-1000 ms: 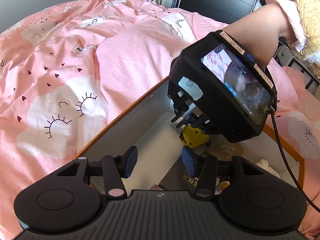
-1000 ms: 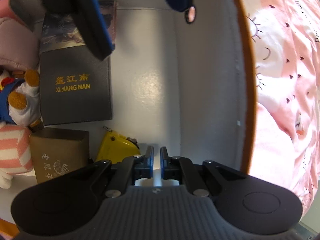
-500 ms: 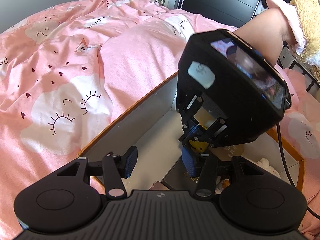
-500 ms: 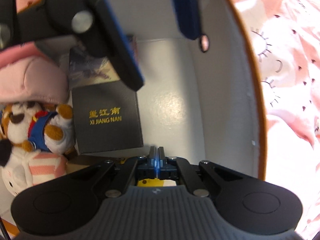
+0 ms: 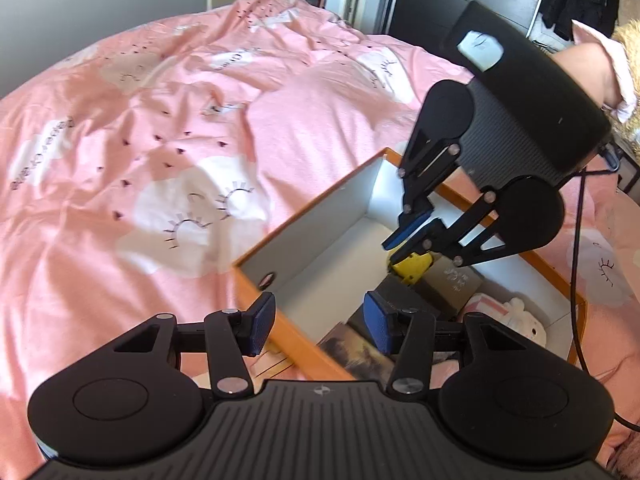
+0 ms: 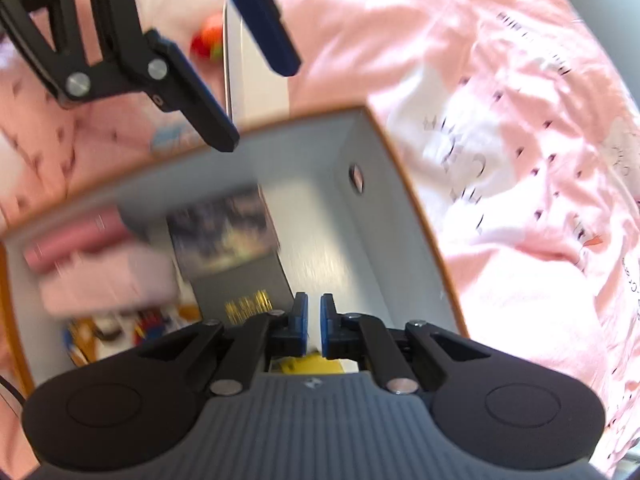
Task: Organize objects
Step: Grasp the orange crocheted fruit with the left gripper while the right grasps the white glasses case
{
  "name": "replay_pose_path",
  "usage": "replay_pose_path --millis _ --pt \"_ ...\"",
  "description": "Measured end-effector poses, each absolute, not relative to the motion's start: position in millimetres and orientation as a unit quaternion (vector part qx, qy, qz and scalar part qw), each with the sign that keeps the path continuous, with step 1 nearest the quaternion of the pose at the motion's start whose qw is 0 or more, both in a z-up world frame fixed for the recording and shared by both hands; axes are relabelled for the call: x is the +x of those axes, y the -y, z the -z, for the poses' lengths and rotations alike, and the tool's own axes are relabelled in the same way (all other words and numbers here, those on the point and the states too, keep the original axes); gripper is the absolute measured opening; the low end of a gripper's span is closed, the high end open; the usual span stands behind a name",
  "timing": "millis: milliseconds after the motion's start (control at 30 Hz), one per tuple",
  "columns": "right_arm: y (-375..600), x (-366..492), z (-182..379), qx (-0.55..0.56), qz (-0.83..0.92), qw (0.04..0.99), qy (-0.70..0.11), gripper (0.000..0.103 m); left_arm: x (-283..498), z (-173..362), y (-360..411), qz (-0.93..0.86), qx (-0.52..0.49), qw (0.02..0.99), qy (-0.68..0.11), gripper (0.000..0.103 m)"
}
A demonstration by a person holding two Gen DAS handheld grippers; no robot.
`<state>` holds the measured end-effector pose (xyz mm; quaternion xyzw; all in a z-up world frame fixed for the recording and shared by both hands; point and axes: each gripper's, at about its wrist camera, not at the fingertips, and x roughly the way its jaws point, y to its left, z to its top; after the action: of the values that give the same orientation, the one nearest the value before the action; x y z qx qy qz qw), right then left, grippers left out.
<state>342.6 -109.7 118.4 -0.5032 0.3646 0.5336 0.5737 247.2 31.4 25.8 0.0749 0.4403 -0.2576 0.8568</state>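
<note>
Bed (image 5: 168, 128): pink duvet with cloud-and-eyelash print, under and around both grippers.
Box (image 5: 280, 236): orange-rimmed, white inside, below both grippers; holds a dark book (image 6: 240, 280) with blurred gold lettering, a brown box (image 5: 456, 280), plush toys (image 5: 516, 320).
Yellow object (image 5: 414, 266): in the box, just under the right gripper's tips.
Left gripper (image 5: 316, 324): jaws apart, empty.
Right gripper (image 6: 314, 320): jaws nearly together, nothing visibly between.
</note>
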Motion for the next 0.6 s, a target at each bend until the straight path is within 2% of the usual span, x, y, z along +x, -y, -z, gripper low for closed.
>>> replay_pose_path --millis 67,167,200,233,300,500,600 --pt "95 310 -109 -0.480 -0.537 0.592 -0.363 0.007 240 -33 -41 0.242 0.082 0.861 -0.439 0.058" --pt "82 297 -126 -0.453 -0.549 0.608 -0.353 0.007 231 -40 -57 0.215 0.092 0.866 -0.442 0.058" --pt "77 295 -132 -0.444 -0.552 0.613 -0.349 0.009 228 -42 -63 0.206 0.093 0.867 -0.443 0.058" --pt "70 286 -112 -0.436 -0.555 0.618 -0.346 0.012 225 -43 -69 0.198 0.093 0.868 -0.445 0.058" --pt "57 276 -106 -0.418 -0.557 0.629 -0.346 0.030 220 -43 -82 0.181 0.095 0.869 -0.451 0.058" --pt "18 234 -37 -0.405 -0.563 0.633 -0.343 0.038 207 -25 -120 0.134 0.105 0.857 -0.486 0.058" --pt "-3 219 -25 -0.419 -0.562 0.627 -0.340 0.041 201 -4 -132 0.117 0.115 0.849 -0.503 0.063"
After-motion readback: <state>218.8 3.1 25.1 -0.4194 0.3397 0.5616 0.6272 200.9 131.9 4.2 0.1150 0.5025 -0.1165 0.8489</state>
